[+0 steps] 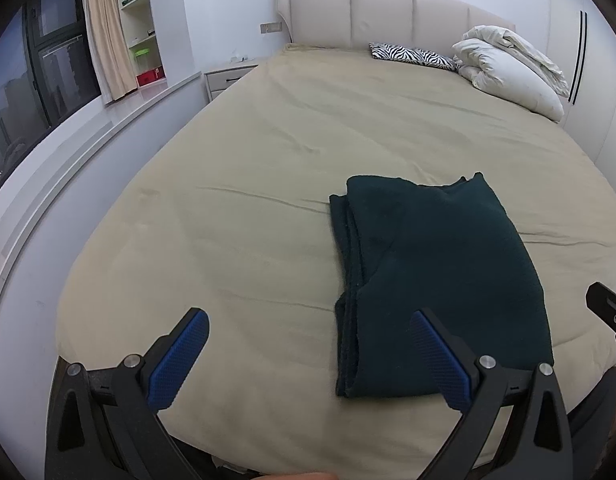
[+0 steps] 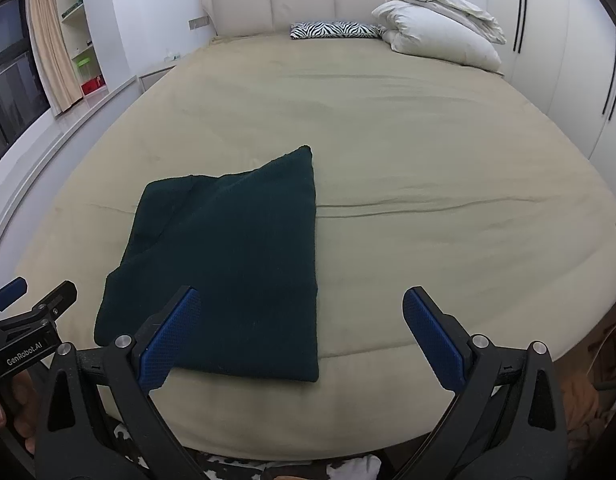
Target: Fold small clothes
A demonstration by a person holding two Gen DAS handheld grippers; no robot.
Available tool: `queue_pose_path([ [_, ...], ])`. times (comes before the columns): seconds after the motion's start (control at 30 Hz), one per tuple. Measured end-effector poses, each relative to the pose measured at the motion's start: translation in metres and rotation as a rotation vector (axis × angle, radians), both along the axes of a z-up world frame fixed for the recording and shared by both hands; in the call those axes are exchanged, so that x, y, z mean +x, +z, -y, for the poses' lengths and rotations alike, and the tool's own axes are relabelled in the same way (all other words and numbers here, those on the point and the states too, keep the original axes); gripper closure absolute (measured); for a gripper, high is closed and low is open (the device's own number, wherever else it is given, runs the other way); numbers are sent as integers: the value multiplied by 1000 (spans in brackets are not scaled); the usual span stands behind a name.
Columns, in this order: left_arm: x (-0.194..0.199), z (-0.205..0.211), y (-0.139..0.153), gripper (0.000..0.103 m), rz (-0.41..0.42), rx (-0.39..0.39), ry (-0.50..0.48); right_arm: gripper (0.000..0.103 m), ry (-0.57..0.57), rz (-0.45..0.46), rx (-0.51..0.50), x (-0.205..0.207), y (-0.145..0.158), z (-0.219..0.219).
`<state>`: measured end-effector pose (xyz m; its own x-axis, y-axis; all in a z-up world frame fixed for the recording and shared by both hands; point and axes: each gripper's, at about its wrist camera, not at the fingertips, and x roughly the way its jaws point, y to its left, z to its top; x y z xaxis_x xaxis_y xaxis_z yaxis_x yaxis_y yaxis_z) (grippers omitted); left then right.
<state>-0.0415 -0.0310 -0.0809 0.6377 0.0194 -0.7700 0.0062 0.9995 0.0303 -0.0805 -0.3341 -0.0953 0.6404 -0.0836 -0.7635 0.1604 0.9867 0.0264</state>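
Here a dark green garment (image 1: 440, 276) lies folded into a rough rectangle on the bed (image 1: 235, 216), near the foot edge and well apart from the headboard (image 1: 380, 12). Its layered edges show along the side facing the window (image 1: 39, 64). The left hand-held gripper (image 1: 308, 354) hovers above the foot of the bed with its blue pads spread wide, gripping nothing, one pad over the garment's near corner. The right hand-held gripper (image 2: 299, 332) is likewise spread wide and empty, just beside the garment's other near corner. A white duvet (image 2: 440, 28) and a zebra-print pillow (image 2: 334, 30) sit against the headboard.
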Motion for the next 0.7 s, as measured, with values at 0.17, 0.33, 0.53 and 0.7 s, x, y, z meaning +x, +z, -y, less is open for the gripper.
queue_pose_path([
  [0.17,0,-1,-2,0,-6,-4,-4,0,2,-7,-1,1,-2,-1],
  [0.33,0,-3,-3,0,-8,-8,-5,0,3,-9,-1,3,-3,-3],
  [0.53,-1,-2,-3,0,-8,-10,-7,0,2,-10,-1,3,-4,-4],
  [0.7,-1,-2,-3,0,-9,-13,-9,0,3,-11,1,4,-6,-5],
])
